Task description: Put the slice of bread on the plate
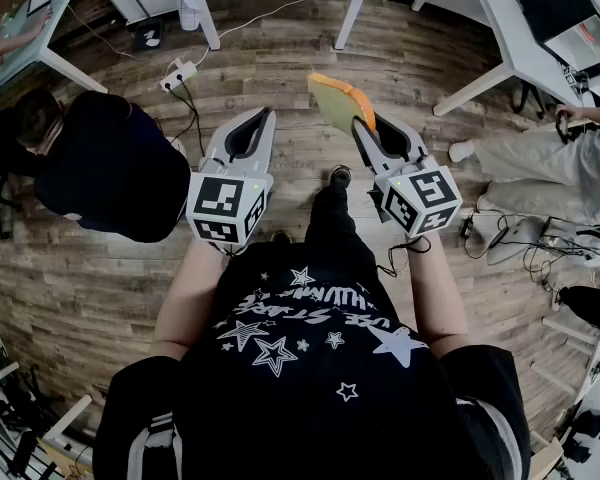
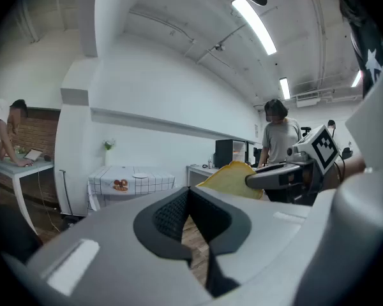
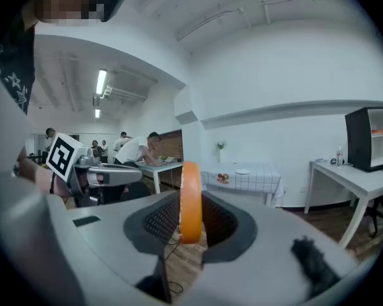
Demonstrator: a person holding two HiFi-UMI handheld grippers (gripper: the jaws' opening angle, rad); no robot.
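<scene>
My right gripper (image 1: 372, 123) is shut on a slice of bread (image 1: 338, 98), yellow with an orange crust, held upright over the wooden floor. In the right gripper view the bread (image 3: 190, 203) stands edge-on between the pads. The left gripper view shows the same slice (image 2: 233, 178) at its right. My left gripper (image 1: 263, 116) hangs beside it at the same height, jaws together and empty (image 2: 190, 192). A small white plate (image 3: 242, 171) lies far off on a table with a checked cloth (image 2: 131, 180).
A person in black (image 1: 100, 163) crouches at the left; another sits at the right (image 1: 540, 168). A power strip with cables (image 1: 178, 73) lies on the floor ahead. White tables line the far side, one bearing a black box (image 3: 370, 136).
</scene>
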